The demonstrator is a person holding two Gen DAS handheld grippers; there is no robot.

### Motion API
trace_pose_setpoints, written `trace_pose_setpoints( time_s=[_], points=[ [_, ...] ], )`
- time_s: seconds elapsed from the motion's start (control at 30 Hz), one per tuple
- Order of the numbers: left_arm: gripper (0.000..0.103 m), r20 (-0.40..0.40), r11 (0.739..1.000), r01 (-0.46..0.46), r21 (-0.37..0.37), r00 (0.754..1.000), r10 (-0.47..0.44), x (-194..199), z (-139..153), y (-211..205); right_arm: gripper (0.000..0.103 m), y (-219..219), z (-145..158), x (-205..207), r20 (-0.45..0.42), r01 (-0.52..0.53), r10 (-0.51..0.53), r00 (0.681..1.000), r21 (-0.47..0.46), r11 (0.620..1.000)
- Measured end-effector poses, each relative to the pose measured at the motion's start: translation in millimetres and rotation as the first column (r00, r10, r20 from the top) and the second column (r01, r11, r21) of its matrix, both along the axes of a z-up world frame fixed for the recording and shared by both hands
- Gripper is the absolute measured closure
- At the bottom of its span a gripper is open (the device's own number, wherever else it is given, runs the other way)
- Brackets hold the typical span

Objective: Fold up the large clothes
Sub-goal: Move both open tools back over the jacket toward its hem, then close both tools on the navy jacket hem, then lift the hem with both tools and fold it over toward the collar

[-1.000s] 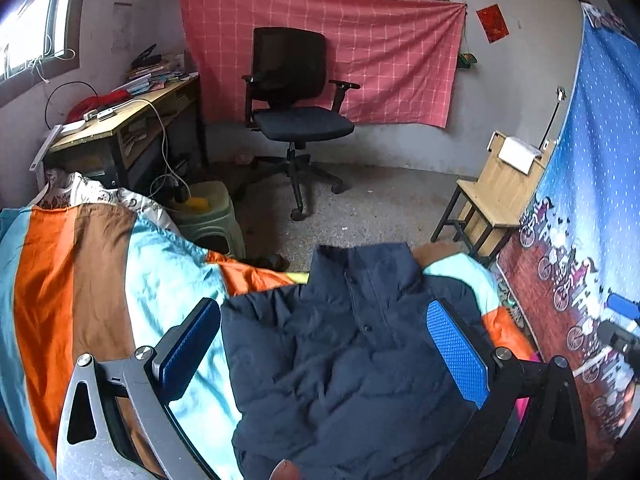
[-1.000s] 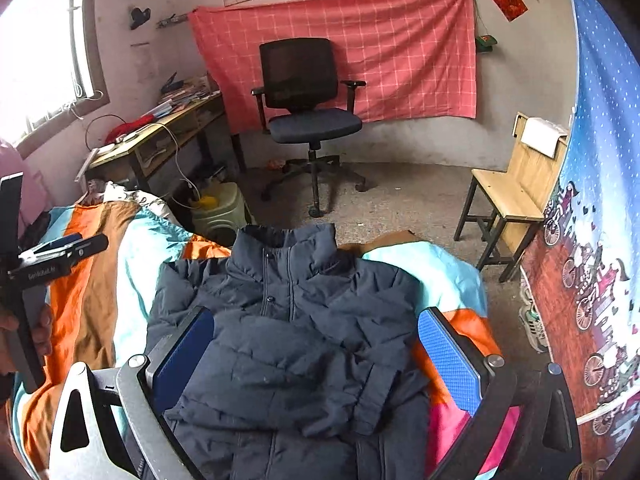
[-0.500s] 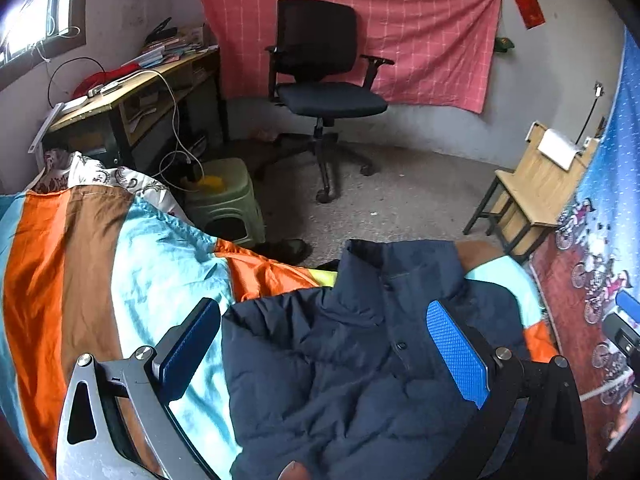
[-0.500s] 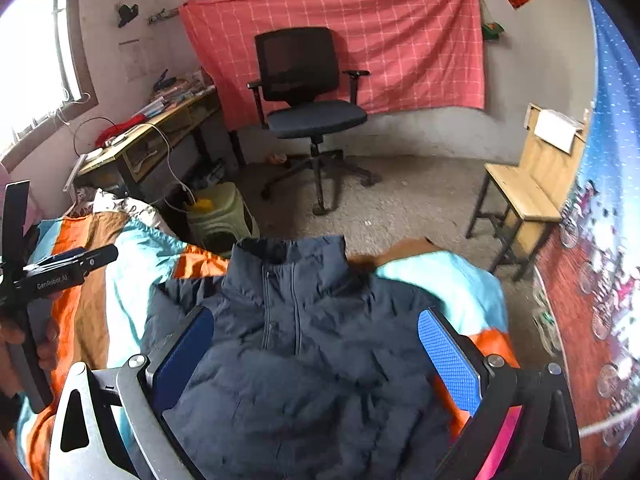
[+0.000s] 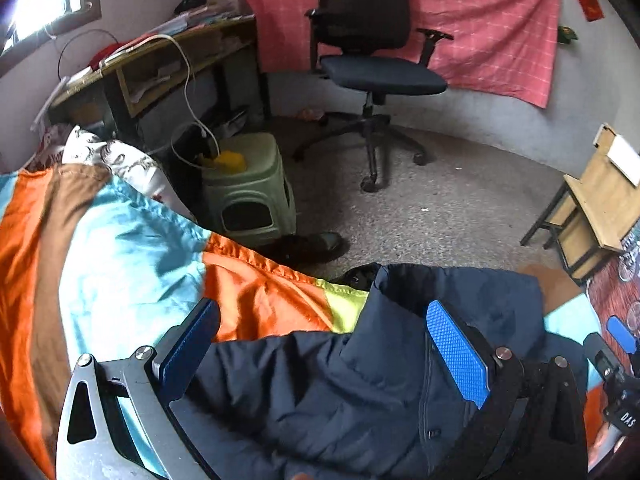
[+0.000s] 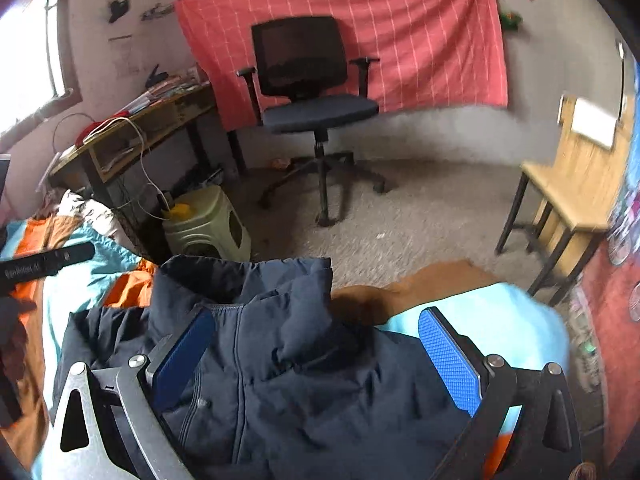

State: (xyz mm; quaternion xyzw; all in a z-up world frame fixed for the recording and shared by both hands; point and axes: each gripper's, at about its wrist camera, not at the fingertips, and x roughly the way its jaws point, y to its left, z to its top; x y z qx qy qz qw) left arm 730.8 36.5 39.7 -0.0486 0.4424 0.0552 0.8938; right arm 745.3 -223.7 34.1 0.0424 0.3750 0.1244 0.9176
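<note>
We see the dark navy quilted puffer jacket (image 6: 304,380) lying collar toward 12 o'clock on the satin striped bedspread (image 5: 120,248). The left gripper (image 5: 324,352) and right gripper (image 6: 316,352) hover, jaws spread, holding nothing.

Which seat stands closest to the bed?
The green plastic stool, right against the bed's edge by the desk; the black office chair and wooden chair stand farther off.

dark navy puffer jacket (image 6: 304,376), lay front-up and rumpled on a striped bedspread (image 5: 132,256), stand collar (image 6: 244,280) raised toward the bed's edge, front closed along its centre, sleeve spread left
</note>
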Motion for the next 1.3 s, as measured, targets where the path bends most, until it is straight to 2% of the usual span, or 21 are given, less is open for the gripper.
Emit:
trace_pose_setpoints(
  time_s=[0.1,0.17,0.3,0.37,0.43,0.47,0.53,0.57,0.6,0.63,0.67,0.7,0.9,1.1,1.3],
  points=[
    [0.002,-0.017,1.000,0.001,-0.010,1.000,-0.002,12.5,-12.4,-2.9,0.001,-1.1,-13.1,24.6,-0.028,0.004,-0.003,1.000,0.048,0.999],
    [0.002,-0.024,1.000,0.015,-0.007,1.000,-0.015,19.2,-19.8,-7.5,0.011,-2.7,-21.2,36.5,-0.048,0.009,-0.006,0.999,0.080,0.997],
    [0.003,-0.018,0.999,0.033,0.025,0.999,-0.033,29.3,-29.9,-18.9,0.021,-6.0,-41.9,54.5,-0.117,-0.004,0.023,0.993,0.163,0.987],
    [0.009,-0.026,0.998,0.035,0.050,0.999,-0.034,36.0,-36.4,-25.0,0.025,-4.7,-46.6,57.6,-0.122,-0.021,0.041,0.992,0.161,0.987],
    [0.034,-0.046,0.998,0.041,0.054,0.998,-0.038,42.2,-45.8,-28.7,0.029,-2.9,-50.6,60.6,-0.130,-0.040,0.061,0.990,0.154,0.987],
    [0.041,-0.063,0.997,0.037,0.060,0.997,-0.033,45.0,-51.5,-29.4,0.036,-2.8,-52.0,61.2,-0.131,-0.045,0.066,0.989,0.156,0.987],
    [0.069,-0.103,0.998,0.036,0.044,0.994,-0.031,48.9,-63.9,-28.1,0.047,-2.5,-56.6,63.2,-0.134,-0.052,0.076,0.988,0.171,0.984],
    [0.078,-0.114,0.999,0.040,0.025,0.993,-0.037,49.0,-67.6,-27.7,0.056,-2.0,-58.4,64.4,-0.137,-0.054,0.078,0.987,0.174,0.983],
    [0.095,-0.123,0.999,0.046,-0.005,0.991,-0.046,46.7,-71.2,-26.3,0.061,-2.4,-59.8,64.2,-0.139,-0.058,0.082,0.987,0.171,0.984],
    [0.097,-0.121,0.998,0.047,-0.030,0.991,-0.050,43.6,-72.5,-25.0,0.071,-0.2,-60.8,64.7,-0.140,-0.056,0.078,0.987,0.155,0.986],
    [0.097,-0.100,0.998,0.043,-0.038,0.994,-0.047,38.5,-70.0,-23.5,0.086,0.7,-61.5,64.4,-0.136,-0.053,0.072,0.988,0.141,0.989],
    [0.098,-0.090,0.998,0.046,-0.044,0.995,-0.050,35.0,-66.9,-23.6,0.090,1.7,-60.6,62.3,-0.135,-0.057,0.076,0.988,0.136,0.989],
    [0.100,0.012,0.989,0.051,-0.136,0.999,-0.050,-7.5,-35.9,-4.1,0.094,-9.7,-37.5,28.8,-0.063,-0.082,0.092,0.994,0.144,0.986],
    [0.100,0.126,0.980,0.139,-0.140,0.985,-0.121,-74.0,-4.0,0.0,0.095,-20.9,-9.9,-30.7,0.052,-0.129,0.123,0.991,0.135,0.982],
    [0.101,0.224,0.963,0.243,-0.118,0.951,-0.213,-148.8,10.1,-0.1,0.095,-29.2,1.9,-122.8,0.163,-0.161,0.141,0.977,0.118,0.980]
  ],
)
